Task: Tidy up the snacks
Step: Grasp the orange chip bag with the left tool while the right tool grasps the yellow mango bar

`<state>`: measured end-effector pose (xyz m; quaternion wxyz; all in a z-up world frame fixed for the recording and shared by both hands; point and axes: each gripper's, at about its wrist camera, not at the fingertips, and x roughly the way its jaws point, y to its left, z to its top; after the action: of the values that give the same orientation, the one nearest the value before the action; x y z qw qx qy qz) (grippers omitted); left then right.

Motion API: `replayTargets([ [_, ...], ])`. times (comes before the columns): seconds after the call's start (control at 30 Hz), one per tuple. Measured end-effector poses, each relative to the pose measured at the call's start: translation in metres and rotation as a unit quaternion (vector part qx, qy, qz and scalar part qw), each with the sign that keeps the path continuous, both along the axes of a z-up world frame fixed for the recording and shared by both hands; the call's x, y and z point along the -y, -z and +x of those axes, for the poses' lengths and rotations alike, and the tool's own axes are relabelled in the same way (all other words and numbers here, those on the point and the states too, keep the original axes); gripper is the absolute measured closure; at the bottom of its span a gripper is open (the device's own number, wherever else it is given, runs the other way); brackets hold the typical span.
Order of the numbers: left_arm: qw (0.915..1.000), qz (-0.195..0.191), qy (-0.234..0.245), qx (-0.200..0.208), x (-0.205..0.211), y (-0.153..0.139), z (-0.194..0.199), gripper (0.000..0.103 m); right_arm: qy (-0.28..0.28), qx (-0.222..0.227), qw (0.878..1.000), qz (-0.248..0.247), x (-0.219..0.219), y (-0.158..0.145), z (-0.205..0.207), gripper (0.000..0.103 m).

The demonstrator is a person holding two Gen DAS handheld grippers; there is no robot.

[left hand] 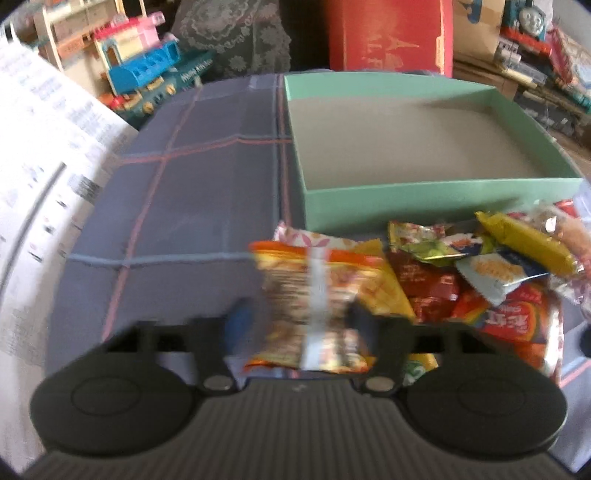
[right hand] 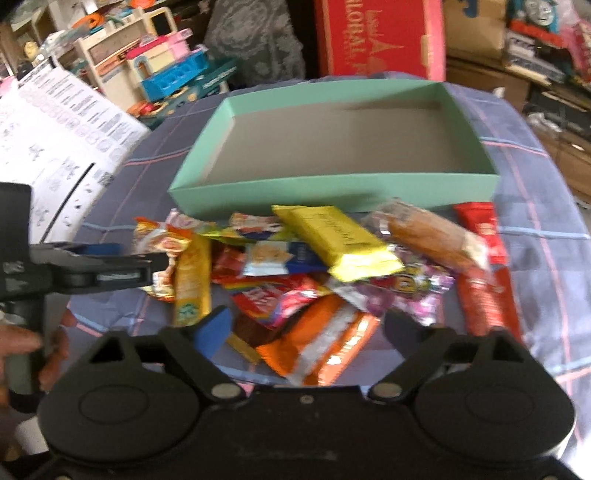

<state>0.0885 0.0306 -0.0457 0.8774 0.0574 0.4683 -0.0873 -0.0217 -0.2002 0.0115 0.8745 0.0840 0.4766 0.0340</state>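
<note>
A pile of snack packets [right hand: 332,266] lies on the checked cloth in front of an empty mint-green box [right hand: 332,192]. In the left wrist view my left gripper [left hand: 299,317] is shut on an orange and white snack packet [left hand: 314,295], at the left end of the pile [left hand: 480,266], with the box [left hand: 424,192] behind. The left gripper also shows at the left of the right wrist view [right hand: 162,258], with that packet [right hand: 166,254] in its jaws. My right gripper [right hand: 310,325] is open over an orange wafer packet [right hand: 325,343] at the pile's near edge.
A white printed sheet [left hand: 44,155] stands at the left edge of the table. Toy sets [right hand: 166,70] and a red carton [right hand: 376,33] crowd the space behind the table. The cloth [left hand: 203,184] left of the box is bare.
</note>
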Motion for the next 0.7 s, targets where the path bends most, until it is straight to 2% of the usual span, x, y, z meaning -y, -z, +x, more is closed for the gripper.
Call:
replayTargets([
  [0.13,1.0000,-0.007,-0.001,0.000,-0.015,0.000,-0.005,0.064,-0.024,-0.003,0.999,0.031,-0.017,0.001,0.017,0.044],
  [0.3,0.9999,-0.009,-0.001,-0.013,-0.040,-0.002,-0.010,0.063,-0.089,-0.006,0.995,0.032,-0.063,0.006,0.041,0.056],
  [0.43,0.9999,0.003,-0.010,-0.003,-0.058,-0.002,-0.010,0.055,-0.108,-0.032,0.993,0.038,-0.092,0.027,0.065,0.056],
  [0.53,0.9998,0.009,-0.018,0.003,-0.066,0.000,-0.009,0.038,-0.103,-0.043,0.993,0.027,-0.106,0.040,0.078,0.053],
  [0.57,0.9998,0.008,-0.020,0.004,-0.069,0.001,-0.008,0.034,-0.103,-0.046,0.993,0.025,-0.112,0.044,0.083,0.050],
  [0.63,0.9998,-0.001,-0.022,0.004,-0.075,0.003,-0.005,0.032,-0.105,-0.046,0.993,0.014,-0.122,0.048,0.089,0.035],
  [0.7,0.9996,-0.012,-0.026,0.001,-0.080,0.005,-0.002,0.028,-0.109,-0.046,0.993,0.004,-0.130,0.054,0.093,0.035],
])
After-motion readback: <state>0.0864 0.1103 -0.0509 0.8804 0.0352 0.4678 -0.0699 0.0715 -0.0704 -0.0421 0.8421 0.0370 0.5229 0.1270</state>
